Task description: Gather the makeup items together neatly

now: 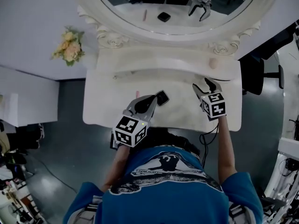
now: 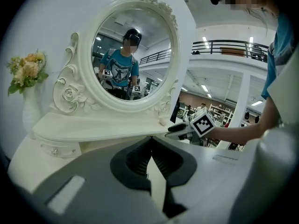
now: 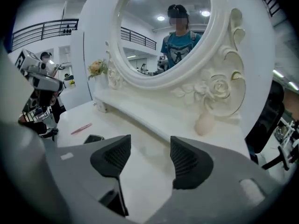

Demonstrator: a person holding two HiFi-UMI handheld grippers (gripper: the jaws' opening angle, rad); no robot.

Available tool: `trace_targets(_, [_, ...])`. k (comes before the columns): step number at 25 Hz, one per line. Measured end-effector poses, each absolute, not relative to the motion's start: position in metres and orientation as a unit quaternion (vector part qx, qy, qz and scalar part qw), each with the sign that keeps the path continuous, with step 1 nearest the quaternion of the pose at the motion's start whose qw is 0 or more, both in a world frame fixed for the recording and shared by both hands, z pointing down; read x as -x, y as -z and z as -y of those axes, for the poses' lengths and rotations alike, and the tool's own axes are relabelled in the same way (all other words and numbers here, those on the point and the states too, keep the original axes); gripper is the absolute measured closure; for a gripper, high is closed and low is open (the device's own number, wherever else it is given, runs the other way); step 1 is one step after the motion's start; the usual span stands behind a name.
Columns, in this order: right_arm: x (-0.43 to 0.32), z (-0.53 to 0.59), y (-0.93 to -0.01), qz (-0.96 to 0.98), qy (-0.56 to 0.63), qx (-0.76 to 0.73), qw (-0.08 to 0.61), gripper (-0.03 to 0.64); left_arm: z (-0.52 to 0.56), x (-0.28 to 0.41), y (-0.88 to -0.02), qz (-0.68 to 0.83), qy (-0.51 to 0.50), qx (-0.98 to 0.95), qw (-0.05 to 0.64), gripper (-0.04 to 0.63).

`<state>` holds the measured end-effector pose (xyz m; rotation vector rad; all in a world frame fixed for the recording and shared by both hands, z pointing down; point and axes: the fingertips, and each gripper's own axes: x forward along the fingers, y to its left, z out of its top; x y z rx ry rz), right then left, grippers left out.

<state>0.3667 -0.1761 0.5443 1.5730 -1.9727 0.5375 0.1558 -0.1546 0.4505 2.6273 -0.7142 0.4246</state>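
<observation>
1. A flat black compact and a thin pink stick lay below the white oval mirror; a beige egg-shaped sponge sat under its right rim.
2. The left gripper had its jaws pressed together, the right gripper had its jaws spread, and both were empty; fetching the sponge seemed next.

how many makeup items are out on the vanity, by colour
pink stick: 1
black compact: 1
beige sponge: 1
total: 3
</observation>
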Motion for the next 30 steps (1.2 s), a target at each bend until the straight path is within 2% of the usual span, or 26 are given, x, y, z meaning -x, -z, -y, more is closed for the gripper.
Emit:
trace_targets(7, [-0.443, 0.203, -0.518, 0.691, -0.158, -0.642, 0.292, 0.405, 0.158, -0.166, -0.449, 0.254, -0.149, -0.937, 0.188, 0.583])
trace_targets(12, [-0.47, 0.22, -0.523, 0.676, -0.152, -0.645, 0.324, 0.428, 0.161, -0.164, -0.449, 0.262, -0.148, -0.935, 0.185, 0.583])
trace_targets(18, [-0.479, 0.228, -0.538, 0.671, -0.148, -0.627, 0.367, 0.476, 0.161, -0.161, -0.448, 0.271, -0.145, -0.934, 0.184, 0.583])
trace_targets(30, [-0.474, 0.224, -0.54, 0.674, -0.149, -0.627, 0.362, 0.537, 0.155, -0.167, -0.45, 0.259, -0.146, -0.937, 0.184, 0.583])
